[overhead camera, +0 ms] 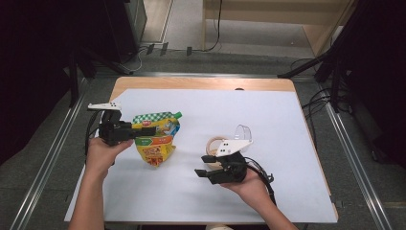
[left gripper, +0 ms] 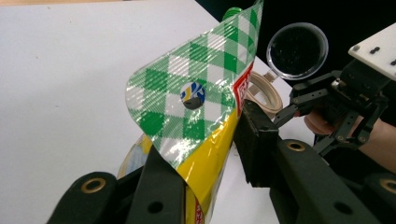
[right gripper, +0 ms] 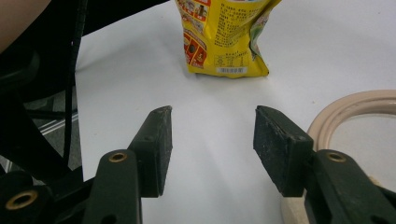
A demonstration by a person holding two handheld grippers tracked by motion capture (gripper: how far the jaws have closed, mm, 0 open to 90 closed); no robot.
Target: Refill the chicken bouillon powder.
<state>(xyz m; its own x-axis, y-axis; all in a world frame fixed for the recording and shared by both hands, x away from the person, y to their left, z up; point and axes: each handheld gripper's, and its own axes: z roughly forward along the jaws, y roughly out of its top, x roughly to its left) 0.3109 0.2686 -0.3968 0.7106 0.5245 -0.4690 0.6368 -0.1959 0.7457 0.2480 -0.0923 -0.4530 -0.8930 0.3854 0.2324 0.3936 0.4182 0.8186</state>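
A yellow snack pouch (overhead camera: pixel 155 139) with a green checked top stands on the white sheet, its bottom resting on the sheet in the right gripper view (right gripper: pixel 224 32). My left gripper (overhead camera: pixel 146 130) is shut on the pouch's upper edge; in the left gripper view the checked flap (left gripper: pixel 196 93) sits pinched between the two jaws (left gripper: pixel 205 140). My right gripper (overhead camera: pixel 201 165) hovers open to the right of the pouch and points toward it. Its jaws (right gripper: pixel 212 116) stand wide apart over bare sheet with nothing between them.
A beige tape roll (overhead camera: pixel 215 143) lies just behind the right gripper, close to its right jaw (right gripper: pixel 345 112). A clear plastic cup (overhead camera: pixel 243 132) lies on its side beyond the roll (left gripper: pixel 297 50). The white sheet (overhead camera: pixel 215 105) covers most of the wooden table.
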